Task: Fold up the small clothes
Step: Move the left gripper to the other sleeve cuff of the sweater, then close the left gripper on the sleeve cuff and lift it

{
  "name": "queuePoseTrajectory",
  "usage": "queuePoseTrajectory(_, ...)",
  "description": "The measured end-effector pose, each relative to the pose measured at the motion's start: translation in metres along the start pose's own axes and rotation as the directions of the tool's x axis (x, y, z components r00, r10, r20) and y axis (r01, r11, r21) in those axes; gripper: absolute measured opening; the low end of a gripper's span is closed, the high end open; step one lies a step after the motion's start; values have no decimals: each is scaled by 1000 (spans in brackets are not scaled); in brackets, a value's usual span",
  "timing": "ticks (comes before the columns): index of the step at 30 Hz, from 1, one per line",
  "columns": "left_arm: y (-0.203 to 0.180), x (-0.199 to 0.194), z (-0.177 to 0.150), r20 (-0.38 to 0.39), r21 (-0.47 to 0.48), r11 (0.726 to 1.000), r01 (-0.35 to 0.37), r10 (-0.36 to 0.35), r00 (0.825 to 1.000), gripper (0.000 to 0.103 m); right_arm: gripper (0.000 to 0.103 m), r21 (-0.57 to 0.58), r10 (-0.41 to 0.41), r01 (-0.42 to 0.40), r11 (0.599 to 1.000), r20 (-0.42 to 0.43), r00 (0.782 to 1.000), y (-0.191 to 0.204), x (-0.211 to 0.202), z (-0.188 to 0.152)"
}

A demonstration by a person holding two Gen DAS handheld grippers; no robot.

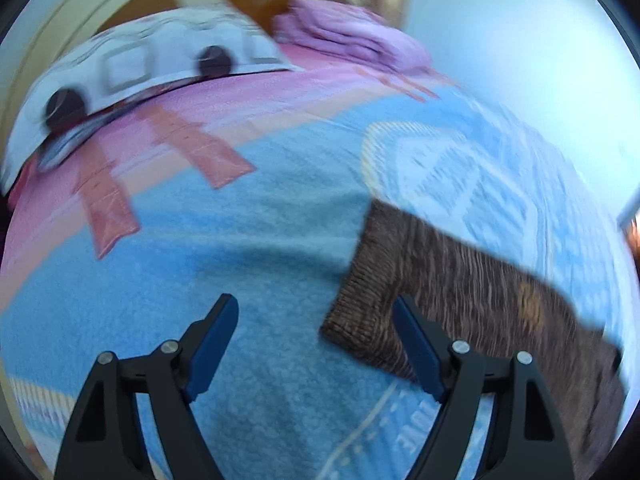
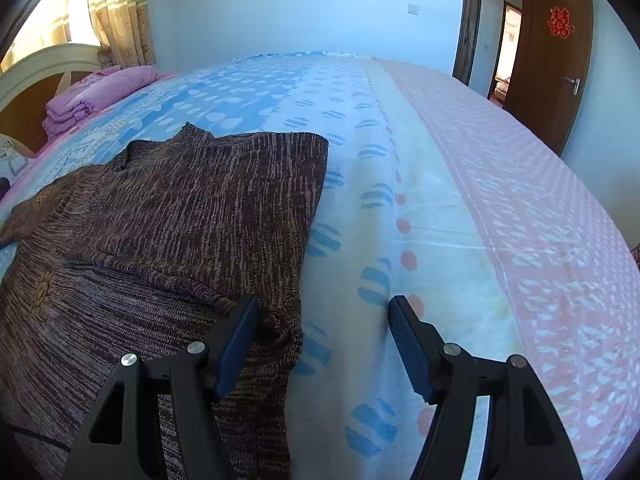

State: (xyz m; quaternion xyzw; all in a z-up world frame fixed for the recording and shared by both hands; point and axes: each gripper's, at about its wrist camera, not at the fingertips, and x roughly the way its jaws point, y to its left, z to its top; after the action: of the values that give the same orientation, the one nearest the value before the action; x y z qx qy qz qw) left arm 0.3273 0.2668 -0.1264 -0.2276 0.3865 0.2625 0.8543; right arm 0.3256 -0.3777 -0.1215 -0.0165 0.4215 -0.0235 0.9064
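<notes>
Right wrist view: one brown knit sweater (image 2: 168, 216) lies on the bed (image 2: 440, 208), one side folded in. Both grippers, left (image 1: 316, 344) and right (image 2: 324, 344), have fingers spread, holding nothing. Best next: pinch the left sleeve cuff (image 1: 360, 304) and fold it squarely across. One pink folded blanket (image 2: 96, 96) sits far left.

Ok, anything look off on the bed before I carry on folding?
Nothing stands out. The brown sweater lies flat on the bedspread, one side already folded over with a tidy edge. The pink blanket sits folded by the headboard. Both tongs, left and right, are open and empty.
</notes>
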Motion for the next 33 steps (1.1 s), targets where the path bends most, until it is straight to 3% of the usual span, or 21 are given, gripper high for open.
queuePoseTrajectory(4,-3,15,-1,-61,-19,1000,-3,2,998,81,70,1,2,-2,1000,0,1000,3,1,-1)
queuePoseTrajectory(8,-16,36,-8,-131,-4,1000,7,-8,991,71,70,-27,-15,15,1000,10,1000,9,0,-2)
queuePoseTrajectory(11,-27,43,-9,-84,31,996,-86,88,993,71,70,-51,-31,32,998,17,999,13,-2,-3)
queuePoseTrajectory(13,-25,44,-7,-80,-22,997,-74,72,994,74,70,-66,-40,42,997,22,999,16,-3,-4)
queuePoseTrajectory(15,-25,47,-6,-76,-14,998,-59,58,995,75,70,-82,-50,52,995,27,998,20,-3,-5)
queuePoseTrajectory(16,-28,48,-5,-81,5,998,-68,68,994,73,70,-91,-56,58,994,28,998,22,-3,-5)
queuePoseTrajectory(17,-29,48,-4,-83,8,998,-55,56,995,62,70,-97,-59,62,993,29,998,23,-3,-5)
queuePoseTrajectory(18,-29,46,-4,-82,-1,1000,-30,30,996,40,70,-102,-63,66,993,30,998,24,-3,-5)
queuePoseTrajectory(20,-31,45,-3,-103,3,1000,30,-30,994,14,70,-101,-64,66,993,31,998,23,-3,-5)
queuePoseTrajectory(25,-35,38,2,-104,10,998,63,-62,993,10,70,-99,-66,69,993,33,997,24,-4,-6)
queuePoseTrajectory(33,-60,-12,20,-44,49,985,165,-163,986,9,70,-88,-53,59,994,64,997,21,-11,-6)
